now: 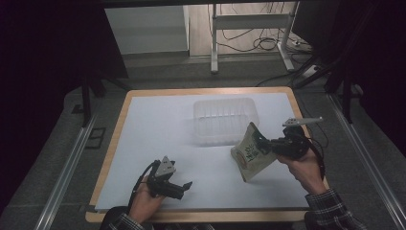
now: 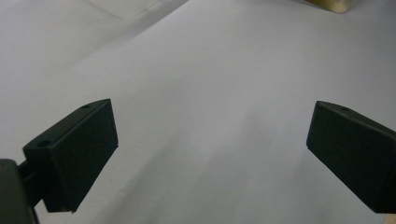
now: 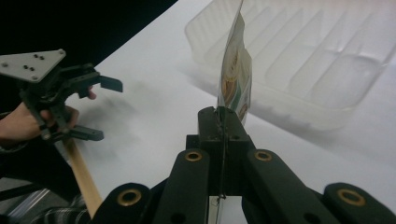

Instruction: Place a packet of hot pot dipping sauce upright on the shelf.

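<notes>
A flat snack pouch (image 1: pixel 250 152) with green and tan print hangs above the white table, tilted, just in front of a clear plastic tray (image 1: pixel 225 120). My right gripper (image 1: pixel 262 143) is shut on the pouch's edge. In the right gripper view the pouch (image 3: pixel 235 74) stands edge-on between the closed jaws of my right gripper (image 3: pixel 222 122), with the tray (image 3: pixel 322 60) behind it. My left gripper (image 1: pixel 184 188) rests low near the table's front left, open, nothing between its fingers (image 2: pixel 74 154). It also appears as my left gripper (image 3: pixel 105 109) in the right gripper view.
The white sheet (image 1: pixel 158 139) covers a wooden table top (image 1: pixel 115 139). Dark floor and metal rails run along both sides. A desk frame with cables (image 1: pixel 253 33) stands beyond the far edge.
</notes>
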Demonstrator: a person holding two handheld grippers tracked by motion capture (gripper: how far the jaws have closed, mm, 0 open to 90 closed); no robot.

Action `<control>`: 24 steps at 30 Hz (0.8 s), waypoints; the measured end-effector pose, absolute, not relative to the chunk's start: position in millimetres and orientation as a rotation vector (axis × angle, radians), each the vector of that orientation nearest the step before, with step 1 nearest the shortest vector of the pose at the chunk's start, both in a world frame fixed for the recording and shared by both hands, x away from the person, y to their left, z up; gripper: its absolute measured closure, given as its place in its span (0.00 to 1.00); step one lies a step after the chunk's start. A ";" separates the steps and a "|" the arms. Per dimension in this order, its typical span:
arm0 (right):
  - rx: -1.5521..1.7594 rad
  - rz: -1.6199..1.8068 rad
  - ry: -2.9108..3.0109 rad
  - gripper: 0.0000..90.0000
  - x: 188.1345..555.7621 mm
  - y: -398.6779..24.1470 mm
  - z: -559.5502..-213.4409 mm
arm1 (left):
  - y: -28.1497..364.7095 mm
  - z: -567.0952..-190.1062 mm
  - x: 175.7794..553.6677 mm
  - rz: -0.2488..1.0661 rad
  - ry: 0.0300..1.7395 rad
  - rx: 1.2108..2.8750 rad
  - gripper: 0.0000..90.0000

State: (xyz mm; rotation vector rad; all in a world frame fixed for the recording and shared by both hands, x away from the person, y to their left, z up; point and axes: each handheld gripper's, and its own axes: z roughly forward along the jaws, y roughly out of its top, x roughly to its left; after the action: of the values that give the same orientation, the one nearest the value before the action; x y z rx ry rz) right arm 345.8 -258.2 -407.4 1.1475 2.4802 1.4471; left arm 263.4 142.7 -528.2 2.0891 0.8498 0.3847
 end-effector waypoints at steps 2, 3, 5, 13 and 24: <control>1.164 1.443 2.465 0.99 347.5 -260.3 -404.7 | 143.0 -527.6 263.3 0.385 0.844 2.088 0.02; 1.167 1.443 2.460 0.99 348.2 -261.3 -403.5 | 142.9 -527.6 263.3 0.384 0.844 2.088 0.02; 1.177 1.456 2.448 0.99 349.5 -263.3 -401.0 | 142.7 -527.7 263.3 0.383 0.844 2.089 0.02; 1.225 1.506 2.377 0.99 354.1 -273.0 -391.2 | 142.3 -527.5 263.4 0.376 0.845 2.087 0.02; 1.267 1.581 2.326 0.99 357.9 -279.8 -378.6 | 141.6 -527.5 263.3 0.374 0.846 2.085 0.01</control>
State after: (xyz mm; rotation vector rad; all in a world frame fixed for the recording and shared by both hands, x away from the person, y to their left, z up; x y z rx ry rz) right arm 357.9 -279.8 -378.6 1.2665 2.3256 1.5813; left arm 263.3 141.6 -527.5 2.0854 0.8458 0.3743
